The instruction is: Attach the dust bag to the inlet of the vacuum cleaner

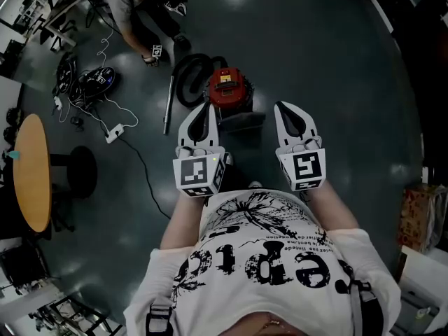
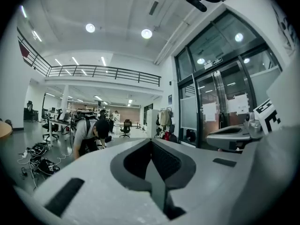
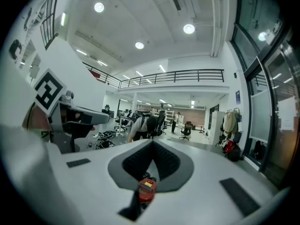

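A red vacuum cleaner (image 1: 226, 89) stands on the dark floor with its black hose (image 1: 187, 71) curled to the left and a metal wand (image 1: 168, 103) beside it. A dark flat thing (image 1: 243, 122) lies just in front of it; I cannot tell what it is. My left gripper (image 1: 207, 106) and right gripper (image 1: 282, 106) are held level, side by side, above the floor near the vacuum, both shut and empty. In the left gripper view the left gripper (image 2: 151, 142) has its tips together. The right gripper (image 3: 153, 143) looks the same, and the vacuum cleaner (image 3: 146, 189) shows through the slot behind its tips.
A person (image 1: 136, 9) crouches on the floor beyond the vacuum. Cables and a power strip (image 1: 113, 132) trail at the left. A round wooden table (image 1: 31, 173) stands at the far left, and a cardboard box (image 1: 418, 215) at the right edge.
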The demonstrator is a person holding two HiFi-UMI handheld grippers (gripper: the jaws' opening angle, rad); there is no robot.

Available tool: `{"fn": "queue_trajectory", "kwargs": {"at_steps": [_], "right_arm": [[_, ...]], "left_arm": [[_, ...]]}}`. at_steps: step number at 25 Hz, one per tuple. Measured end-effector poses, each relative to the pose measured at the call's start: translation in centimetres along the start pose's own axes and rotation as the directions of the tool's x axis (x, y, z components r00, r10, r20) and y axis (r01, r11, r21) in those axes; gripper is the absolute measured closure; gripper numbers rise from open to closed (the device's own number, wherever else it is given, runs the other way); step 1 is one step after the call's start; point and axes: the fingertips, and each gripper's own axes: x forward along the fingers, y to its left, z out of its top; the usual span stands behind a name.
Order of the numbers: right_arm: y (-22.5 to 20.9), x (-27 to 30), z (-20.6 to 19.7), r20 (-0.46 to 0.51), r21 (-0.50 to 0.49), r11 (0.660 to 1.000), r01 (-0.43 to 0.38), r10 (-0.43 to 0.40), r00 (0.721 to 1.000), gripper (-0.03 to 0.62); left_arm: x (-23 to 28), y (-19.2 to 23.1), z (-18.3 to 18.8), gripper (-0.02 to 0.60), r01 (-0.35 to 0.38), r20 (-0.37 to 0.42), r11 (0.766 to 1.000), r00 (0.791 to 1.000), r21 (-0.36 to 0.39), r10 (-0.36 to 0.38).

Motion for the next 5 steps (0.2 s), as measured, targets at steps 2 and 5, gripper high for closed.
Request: {"fn": "queue_trajectory", "kwargs": {"at_steps": [2,5], "right_arm": [[0.33,0.24,-0.35,-0.005,0.0,1.0,-0.003,0.003,1.0,0.594],[0.65,0.43,-0.84,-0.011,0.007,1.0,0.002,-0.002,1.0,0.594]], "left_arm": [[-0.06,0.14,-0.41,0.578,0.001,-0.01,1.0,1.0,0.007,-0.001],[-0.13,0.41,-0.94,0.578,0.001,-0.023,1.0,1.0,0.019,0.0]]}}
